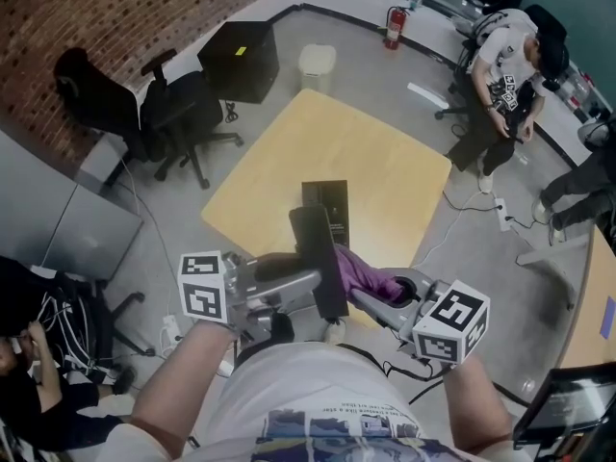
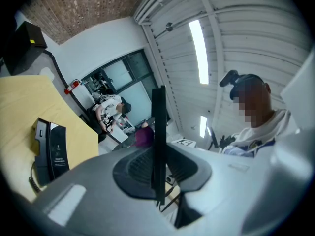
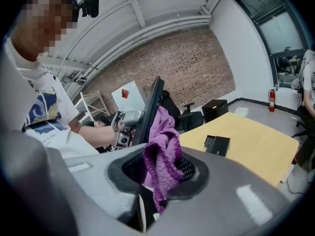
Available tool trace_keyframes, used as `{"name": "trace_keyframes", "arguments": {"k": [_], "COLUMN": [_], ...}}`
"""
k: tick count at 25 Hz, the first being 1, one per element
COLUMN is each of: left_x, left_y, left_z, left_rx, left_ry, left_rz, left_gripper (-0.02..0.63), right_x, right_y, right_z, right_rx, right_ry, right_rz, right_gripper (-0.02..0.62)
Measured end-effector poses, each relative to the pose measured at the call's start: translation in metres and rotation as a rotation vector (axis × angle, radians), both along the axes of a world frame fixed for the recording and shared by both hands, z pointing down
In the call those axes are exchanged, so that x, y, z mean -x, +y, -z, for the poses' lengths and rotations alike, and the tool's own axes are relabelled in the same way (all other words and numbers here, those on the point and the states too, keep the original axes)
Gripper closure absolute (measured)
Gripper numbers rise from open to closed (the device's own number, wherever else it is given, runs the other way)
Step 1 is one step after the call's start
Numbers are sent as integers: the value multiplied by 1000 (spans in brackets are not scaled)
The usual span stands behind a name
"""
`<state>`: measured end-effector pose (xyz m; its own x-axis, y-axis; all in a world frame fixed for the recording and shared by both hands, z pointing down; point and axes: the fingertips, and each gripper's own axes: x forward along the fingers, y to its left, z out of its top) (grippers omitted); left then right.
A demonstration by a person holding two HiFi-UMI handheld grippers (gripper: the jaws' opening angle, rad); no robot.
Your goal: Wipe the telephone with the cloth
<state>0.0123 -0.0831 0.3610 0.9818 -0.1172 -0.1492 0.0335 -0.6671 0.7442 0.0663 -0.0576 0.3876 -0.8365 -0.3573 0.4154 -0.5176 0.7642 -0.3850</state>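
Observation:
In the head view my left gripper (image 1: 310, 285) is shut on a flat black telephone handset (image 1: 318, 258), which stands upright over the near edge of the yellow table (image 1: 385, 162). My right gripper (image 1: 373, 295) is shut on a purple cloth (image 1: 371, 275) whose bunched end lies against the handset's right face. The black telephone base (image 1: 327, 205) rests on the table just beyond. In the left gripper view the handset (image 2: 158, 132) shows edge-on between the jaws. The right gripper view shows the cloth (image 3: 165, 154) hanging from the jaws beside the handset (image 3: 151, 107).
Two black office chairs (image 1: 178, 114) and a black box (image 1: 241, 58) stand left of the table, a white bin (image 1: 317, 64) behind it. A seated person (image 1: 505, 75) is at the far right. Cables (image 1: 481, 200) trail on the floor to the right.

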Motion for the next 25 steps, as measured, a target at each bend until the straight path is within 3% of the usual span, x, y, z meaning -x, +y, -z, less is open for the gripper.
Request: {"name": "trace_keyframes", "arguments": {"k": [11,18,25], "left_x": [5,-1,0], "left_y": [-3,4,10], "left_z": [3,4,0], "left_rx": [16,16,21], "left_ry": [18,11,13], "left_rz": [-35,-95,-129], "left_gripper": [526,526,526], "right_x": [-10,-10,21], "right_y": [17,-34,-58], "right_z": [-16,19,41], "right_rx": [42,-67,-147], "right_ry": [58,0,-41], "right_rz": [0,-81,-28], "right_gripper": [511,511,511]}}
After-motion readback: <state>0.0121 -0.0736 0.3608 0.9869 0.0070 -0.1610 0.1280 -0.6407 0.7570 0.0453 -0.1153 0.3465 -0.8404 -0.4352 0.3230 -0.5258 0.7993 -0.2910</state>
